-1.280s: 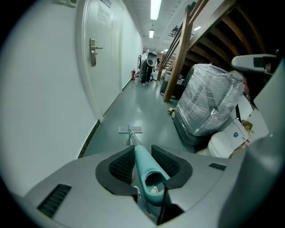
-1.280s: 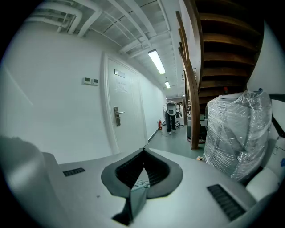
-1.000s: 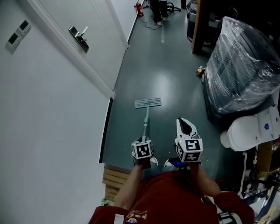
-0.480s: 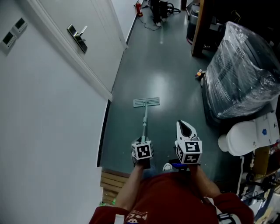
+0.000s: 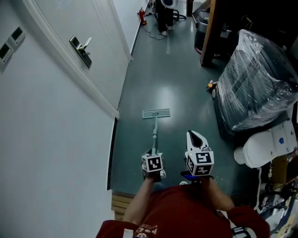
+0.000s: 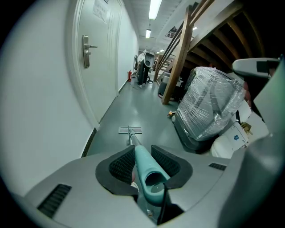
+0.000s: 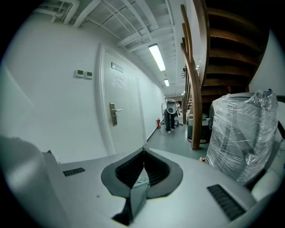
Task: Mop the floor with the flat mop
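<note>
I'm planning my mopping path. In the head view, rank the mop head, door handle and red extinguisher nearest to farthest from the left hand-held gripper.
1. Mop head: on the floor ahead of the left hand-held gripper.
2. Door handle: on the door at left.
3. Red extinguisher: by the wall, far down the corridor.

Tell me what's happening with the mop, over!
Left gripper shut on mop handle. Right gripper shut, holding nothing. Mop head flat on floor ahead. Wrapped bundle to the right, apart from it.
</note>
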Demonstrator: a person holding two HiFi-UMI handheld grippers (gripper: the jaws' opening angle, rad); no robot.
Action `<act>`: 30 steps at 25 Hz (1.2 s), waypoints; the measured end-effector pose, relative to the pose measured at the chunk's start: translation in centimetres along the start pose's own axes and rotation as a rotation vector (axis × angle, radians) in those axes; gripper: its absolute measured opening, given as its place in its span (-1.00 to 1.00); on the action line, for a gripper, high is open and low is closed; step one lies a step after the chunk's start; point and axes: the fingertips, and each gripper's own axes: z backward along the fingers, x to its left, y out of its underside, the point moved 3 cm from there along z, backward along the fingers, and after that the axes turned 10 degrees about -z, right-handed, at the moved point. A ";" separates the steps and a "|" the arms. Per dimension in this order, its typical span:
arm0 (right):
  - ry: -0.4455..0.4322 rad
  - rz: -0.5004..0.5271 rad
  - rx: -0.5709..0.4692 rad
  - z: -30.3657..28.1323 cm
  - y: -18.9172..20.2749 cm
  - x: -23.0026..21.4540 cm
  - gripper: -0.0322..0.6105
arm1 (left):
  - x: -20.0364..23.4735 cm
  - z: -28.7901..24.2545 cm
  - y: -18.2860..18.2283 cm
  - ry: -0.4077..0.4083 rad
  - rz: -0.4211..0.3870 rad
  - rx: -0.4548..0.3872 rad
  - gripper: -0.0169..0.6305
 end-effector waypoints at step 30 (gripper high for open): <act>0.091 0.009 -0.020 -18.3 -6.1 0.9 -0.84 | 9.3 -10.1 -15.2 0.045 -0.085 0.000 -0.54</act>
